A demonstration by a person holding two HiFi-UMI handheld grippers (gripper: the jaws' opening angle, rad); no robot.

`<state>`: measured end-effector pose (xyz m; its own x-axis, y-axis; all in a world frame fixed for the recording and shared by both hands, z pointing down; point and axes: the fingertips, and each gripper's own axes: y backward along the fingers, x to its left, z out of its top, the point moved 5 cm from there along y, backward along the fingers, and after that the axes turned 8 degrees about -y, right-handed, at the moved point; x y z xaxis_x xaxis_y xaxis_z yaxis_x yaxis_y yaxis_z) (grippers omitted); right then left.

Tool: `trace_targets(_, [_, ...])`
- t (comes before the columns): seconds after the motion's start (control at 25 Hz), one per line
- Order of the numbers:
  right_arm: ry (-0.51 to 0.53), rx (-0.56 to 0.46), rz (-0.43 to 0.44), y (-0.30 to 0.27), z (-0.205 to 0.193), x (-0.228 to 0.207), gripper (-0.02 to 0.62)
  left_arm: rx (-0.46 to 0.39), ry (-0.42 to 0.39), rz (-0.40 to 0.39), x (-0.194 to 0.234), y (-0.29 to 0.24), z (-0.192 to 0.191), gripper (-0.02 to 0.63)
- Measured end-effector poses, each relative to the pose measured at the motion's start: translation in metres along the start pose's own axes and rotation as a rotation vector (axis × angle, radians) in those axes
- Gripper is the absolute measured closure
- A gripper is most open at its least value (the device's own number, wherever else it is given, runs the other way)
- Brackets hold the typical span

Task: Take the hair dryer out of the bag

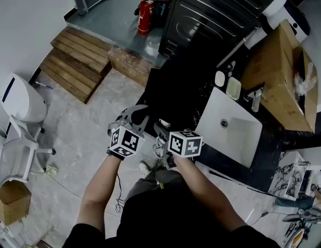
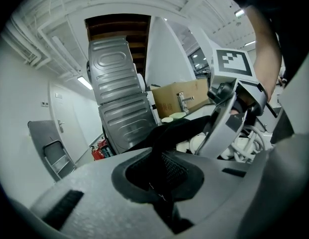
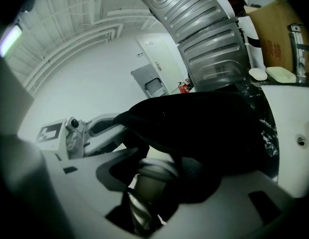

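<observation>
A black bag (image 1: 168, 94) lies on the dark counter left of the sink. My left gripper (image 1: 137, 119) is shut on a fold of the bag's black fabric (image 2: 169, 133) at its mouth and holds it up. In the right gripper view, my right gripper (image 3: 152, 176) reaches into the opening. Its jaws have come in onto the pale, ringed body of the hair dryer (image 3: 149, 188) and press on it. The left gripper view shows white parts of the dryer (image 2: 196, 142) and its coiled cord (image 2: 244, 146) beside the right gripper's finger (image 2: 221, 123). Most of the dryer stays hidden by the bag.
A white sink (image 1: 232, 125) with a tap (image 1: 256, 99) is set in the counter at the right, and a cardboard box (image 1: 281, 76) stands behind it. Beyond the bag stands a dark ribbed metal appliance (image 1: 217, 14). On the floor are wooden pallets (image 1: 77, 61), a fire extinguisher (image 1: 144, 15) and a white chair (image 1: 20, 118).
</observation>
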<state>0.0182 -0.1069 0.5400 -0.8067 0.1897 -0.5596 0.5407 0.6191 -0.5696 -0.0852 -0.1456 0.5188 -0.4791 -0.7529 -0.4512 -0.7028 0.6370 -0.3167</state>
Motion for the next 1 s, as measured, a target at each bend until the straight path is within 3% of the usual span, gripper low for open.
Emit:
trace_targets(0.48, [0.115, -0.005, 0.085, 0.024, -0.004, 0.012, 0.353, -0.014, 0.009, -0.017, 0.013, -0.013, 0.010, 0.575])
trace_targets(0.72, [0.146, 0.012, 0.106, 0.028, -0.009, 0.014, 0.353, -0.057, 0.040, 0.004, 0.022, -0.012, 0.025, 0.575])
trace_targets(1.0, [0.189, 0.037, 0.159, 0.036, -0.019, 0.020, 0.353, -0.041, 0.078, 0.004, 0.028, -0.015, 0.019, 0.575])
